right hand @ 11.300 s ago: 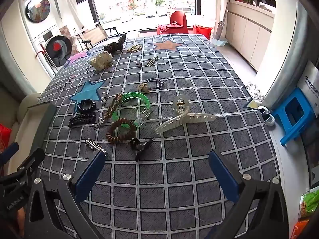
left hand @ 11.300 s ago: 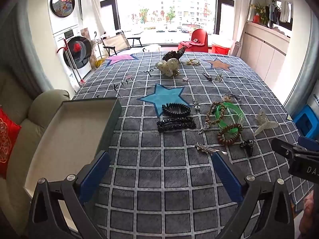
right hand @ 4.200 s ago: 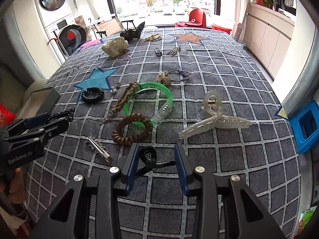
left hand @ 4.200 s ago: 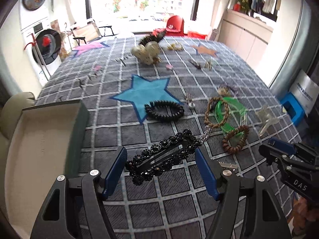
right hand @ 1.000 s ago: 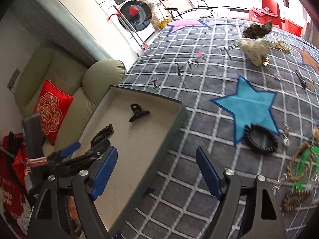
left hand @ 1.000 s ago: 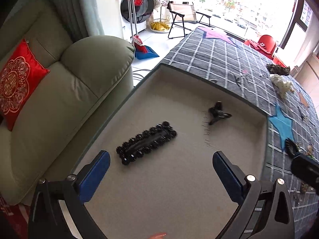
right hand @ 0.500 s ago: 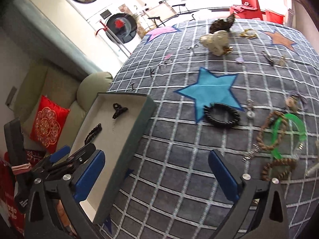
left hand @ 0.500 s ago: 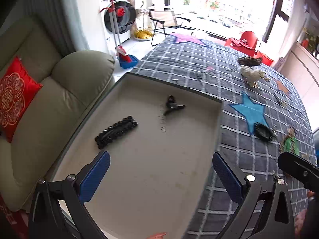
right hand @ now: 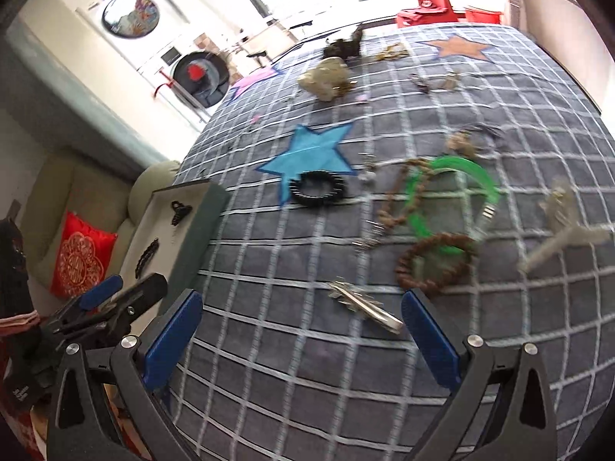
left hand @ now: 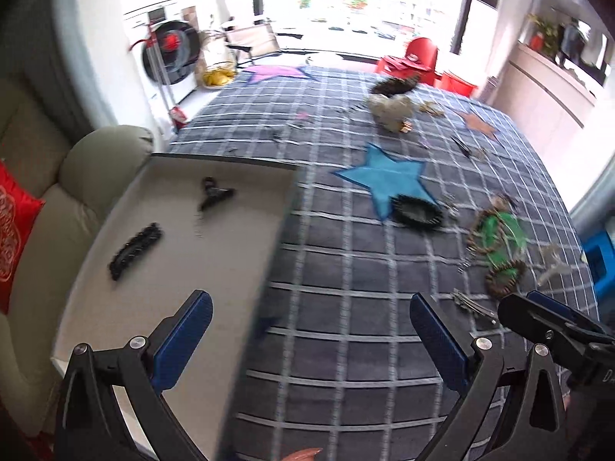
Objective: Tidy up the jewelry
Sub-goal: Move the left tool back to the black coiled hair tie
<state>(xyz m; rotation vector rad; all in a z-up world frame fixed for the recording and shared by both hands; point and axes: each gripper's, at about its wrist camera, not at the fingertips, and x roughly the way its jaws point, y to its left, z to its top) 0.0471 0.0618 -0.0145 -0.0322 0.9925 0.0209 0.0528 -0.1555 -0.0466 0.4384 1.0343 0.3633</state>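
A shallow beige tray (left hand: 215,269) sits at the table's left edge and holds a black beaded barrette (left hand: 135,250) and a small black claw clip (left hand: 213,194). On the checked cloth lie a black scrunchie (right hand: 318,188), a green bangle (right hand: 451,188), a brown bead bracelet (right hand: 436,259), a silver hair clip (right hand: 363,307) and a clear claw clip (right hand: 565,226). My left gripper (left hand: 311,338) is open and empty over the tray's right rim. My right gripper (right hand: 301,340) is open and empty just in front of the silver hair clip.
A cream heart-shaped piece (right hand: 326,77), a dark feathery piece (right hand: 344,48) and small pins lie at the far end. A beige sofa with a red cushion (left hand: 15,230) stands left of the tray. A blue stool (left hand: 599,261) stands at the right.
Both grippers have swung right, away from the tray and toward the jewelry on the cloth. The barrette and the black claw clip stay in the tray.
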